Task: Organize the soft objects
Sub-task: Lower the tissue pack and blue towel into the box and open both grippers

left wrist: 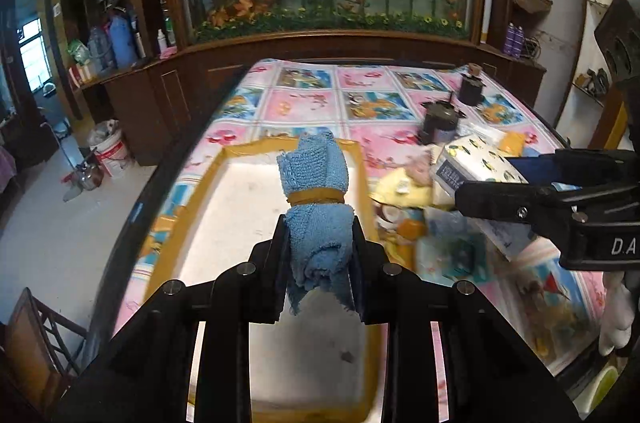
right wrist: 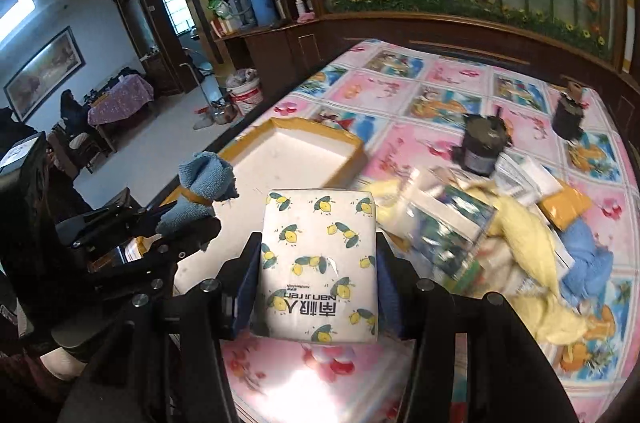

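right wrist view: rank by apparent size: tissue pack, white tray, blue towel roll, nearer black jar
1. Tissue pack, though it sits right at the lens in the right claw.
2. White tray, partly hidden.
3-4. Blue towel roll and nearer black jar look alike.

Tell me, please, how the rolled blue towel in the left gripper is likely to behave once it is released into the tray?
The rolled blue towel looks soft: its terry bulges between the left gripper jaws. The tan band probably keeps it rolled. It likely lands quietly in the white tray, perhaps rolling slightly.

Blue towel roll (left wrist: 318, 211), lemon-printed white tissue pack (right wrist: 320, 263), yellow-rimmed white tray (left wrist: 236, 191).
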{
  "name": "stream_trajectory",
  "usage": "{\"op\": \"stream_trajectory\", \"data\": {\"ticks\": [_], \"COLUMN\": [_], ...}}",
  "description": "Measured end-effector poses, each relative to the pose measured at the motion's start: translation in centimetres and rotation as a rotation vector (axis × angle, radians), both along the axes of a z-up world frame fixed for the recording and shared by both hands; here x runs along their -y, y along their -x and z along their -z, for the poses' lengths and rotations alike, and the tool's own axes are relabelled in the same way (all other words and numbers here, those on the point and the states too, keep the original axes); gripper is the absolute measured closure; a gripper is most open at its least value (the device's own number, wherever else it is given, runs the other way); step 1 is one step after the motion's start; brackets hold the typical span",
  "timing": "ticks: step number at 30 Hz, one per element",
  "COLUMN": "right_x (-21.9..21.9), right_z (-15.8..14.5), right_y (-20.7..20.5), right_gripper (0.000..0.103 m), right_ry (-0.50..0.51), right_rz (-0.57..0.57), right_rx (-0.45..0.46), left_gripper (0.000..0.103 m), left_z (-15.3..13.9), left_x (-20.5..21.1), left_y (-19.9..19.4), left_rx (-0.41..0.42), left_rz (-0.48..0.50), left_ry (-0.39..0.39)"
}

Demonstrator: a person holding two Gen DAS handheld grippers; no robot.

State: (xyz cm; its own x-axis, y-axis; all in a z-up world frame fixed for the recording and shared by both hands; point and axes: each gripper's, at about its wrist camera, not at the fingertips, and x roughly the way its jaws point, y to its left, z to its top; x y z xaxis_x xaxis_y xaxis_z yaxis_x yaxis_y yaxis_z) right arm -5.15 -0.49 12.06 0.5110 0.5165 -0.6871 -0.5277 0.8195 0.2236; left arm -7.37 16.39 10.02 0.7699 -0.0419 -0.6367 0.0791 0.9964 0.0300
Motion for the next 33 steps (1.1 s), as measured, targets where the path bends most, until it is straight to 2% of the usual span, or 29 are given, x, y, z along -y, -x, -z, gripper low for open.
{"op": "stream_trajectory", "data": {"ticks": [2,5,9,13,15,17,19,20,21,22,26,30,33], "right_x": [-2.8,-5.8,-9.3,-10.4,-10.1,-9.9,-9.8,-9.7,-9.4,-9.2,-7.9,-5.5,-2.7], "right_z": [0.1,1.3,3.8,5.2,5.5,5.4,5.2,5.1,5.1,5.1,4.6,3.0,1.3], "right_y": [-2.2,-5.8,-10.1,-11.9,-12.4,-12.5,-12.7,-12.8,-13.0,-13.3,-13.6,-12.4,-10.6], "right_gripper": [0.051,0.051,0.051,0.051,0.049,0.048,0.040,0.033,0.026,0.023,0.023,0.023,0.023], "right_ry": [-0.017,-0.052,-0.049,-0.016,-0.024,-0.035,-0.046,-0.059,-0.081,-0.101,-0.158,-0.201,-0.211], "right_rz": [-0.029,-0.046,-0.019,0.021,0.042,0.048,0.046,0.045,0.045,0.044,0.064,0.076,0.104], "right_rx": [-0.022,-0.091,-0.163,-0.182,-0.191,-0.175,-0.167,-0.167,-0.172,-0.183,-0.210,-0.186,-0.124], "left_gripper": [0.078,0.078,0.077,0.075,0.067,0.046,0.041,0.032,0.028,0.022,0.022,0.022,0.022], "left_z": [0.3,1.5,3.5,5.4,6.0,6.1,5.9,5.9,5.8,5.6,4.4,2.2,0.4], "left_x": [-2.3,-5.3,-7.1,-7.9,-8.2,-8.7,-9.3,-9.6,-9.8,-10.0,-10.1,-8.6,-7.1], "left_y": [-2.3,-6.0,-9.9,-12.0,-12.3,-12.3,-12.3,-12.3,-12.2,-12.1,-11.4,-10.0,-8.3], "left_rx": [-0.013,-0.070,-0.133,-0.184,-0.204,-0.198,-0.186,-0.184,-0.175,-0.167,-0.156,-0.154,-0.116], "left_rz": [-0.038,-0.060,-0.071,-0.074,-0.069,-0.074,-0.080,-0.085,-0.091,-0.087,-0.091,-0.116,-0.051], "left_ry": [0.014,0.101,0.169,0.218,0.261,0.294,0.325,0.337,0.348,0.362,0.342,0.268,0.298]}}
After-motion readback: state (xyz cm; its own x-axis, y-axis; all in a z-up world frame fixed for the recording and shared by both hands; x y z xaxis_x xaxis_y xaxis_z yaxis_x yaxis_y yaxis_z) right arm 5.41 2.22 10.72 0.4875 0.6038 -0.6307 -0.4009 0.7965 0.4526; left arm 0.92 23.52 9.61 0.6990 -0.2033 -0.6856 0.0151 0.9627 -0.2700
